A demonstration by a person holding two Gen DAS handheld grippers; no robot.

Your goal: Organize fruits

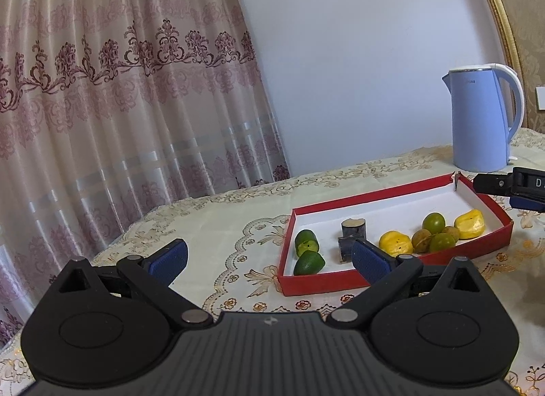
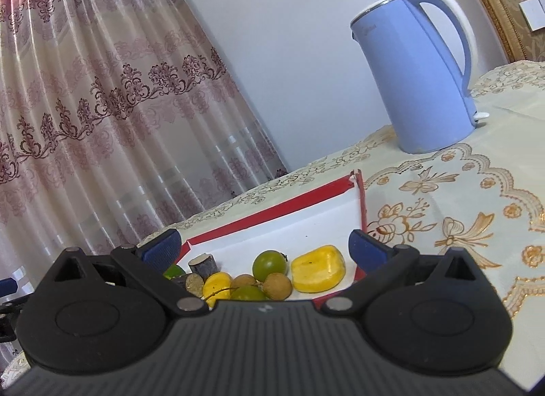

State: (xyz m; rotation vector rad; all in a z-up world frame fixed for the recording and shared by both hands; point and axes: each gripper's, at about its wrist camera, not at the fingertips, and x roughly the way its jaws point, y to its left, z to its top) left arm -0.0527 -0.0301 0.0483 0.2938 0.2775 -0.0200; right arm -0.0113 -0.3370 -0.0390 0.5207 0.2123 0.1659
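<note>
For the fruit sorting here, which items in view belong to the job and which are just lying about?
Job:
red tray
green fruit halves
yellow pieces
round green fruit
brown longans
dark cane chunks

Lying about:
blue kettle
tablecloth
curtain

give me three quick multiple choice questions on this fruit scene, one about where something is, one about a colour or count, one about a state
1. Where does the kettle stand?
A. inside the red tray
B. on the tablecloth beyond the tray
C. on the floor

2. What colour is the inside of the tray?
A. white
B. black
C. green

3. How are the left gripper and right gripper?
A. both shut on fruit
B. one holds a fruit
C. both open, holding nothing

Answers: 1 B, it sits on the cloth past the tray's far corner. 2 A, red walls surround a white floor. 3 C, each view shows blue fingers spread wide with nothing between them.
</note>
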